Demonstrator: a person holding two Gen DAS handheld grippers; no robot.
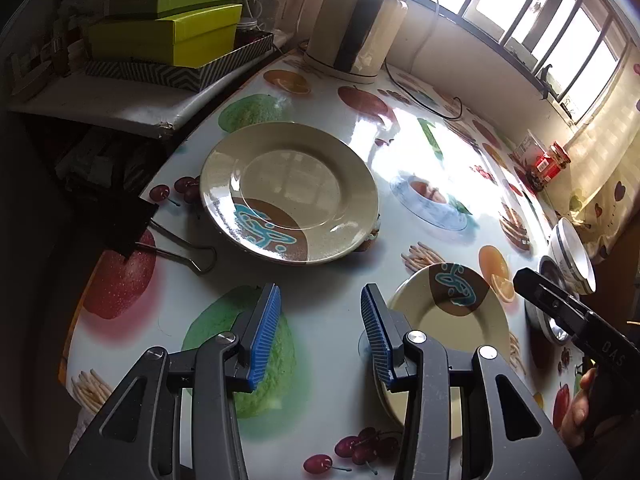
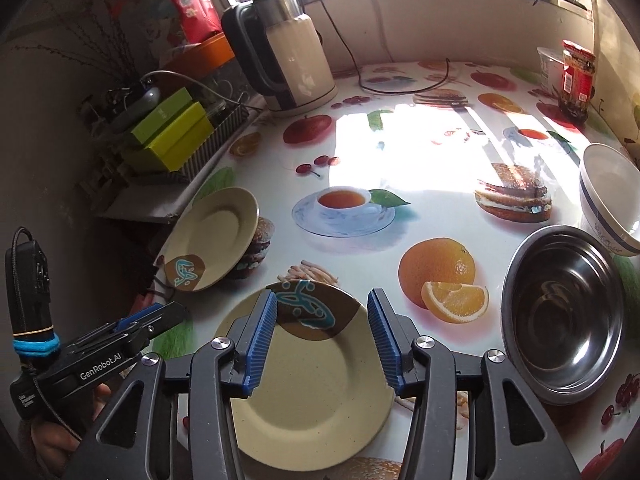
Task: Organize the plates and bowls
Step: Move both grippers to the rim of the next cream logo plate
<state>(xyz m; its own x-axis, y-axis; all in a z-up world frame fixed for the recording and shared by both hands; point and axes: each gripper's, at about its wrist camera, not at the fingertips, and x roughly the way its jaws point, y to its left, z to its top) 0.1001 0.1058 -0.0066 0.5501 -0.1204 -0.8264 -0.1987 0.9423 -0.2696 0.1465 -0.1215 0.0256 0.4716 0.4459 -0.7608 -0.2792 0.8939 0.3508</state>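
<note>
Two beige plates with a brown-and-teal mark lie on the fruit-print table. The far plate (image 1: 290, 192) (image 2: 212, 238) lies ahead of my open, empty left gripper (image 1: 320, 332). The near plate (image 2: 304, 376) (image 1: 452, 308) lies under my open, empty right gripper (image 2: 322, 336), which hovers over it. A steel bowl (image 2: 560, 320) (image 1: 548, 324) and a white bowl with a blue band (image 2: 612, 196) (image 1: 572, 256) stand at the right. The right gripper's body (image 1: 572, 316) shows in the left wrist view; the left gripper (image 2: 132, 332) shows at the lower left of the right wrist view.
An electric kettle (image 2: 284, 52) with a cord stands at the back. Green boxes (image 1: 168, 28) sit on a side shelf to the left. A binder clip (image 1: 160, 236) clamps the table's left edge. A red-labelled jar (image 2: 576, 76) stands at the back right.
</note>
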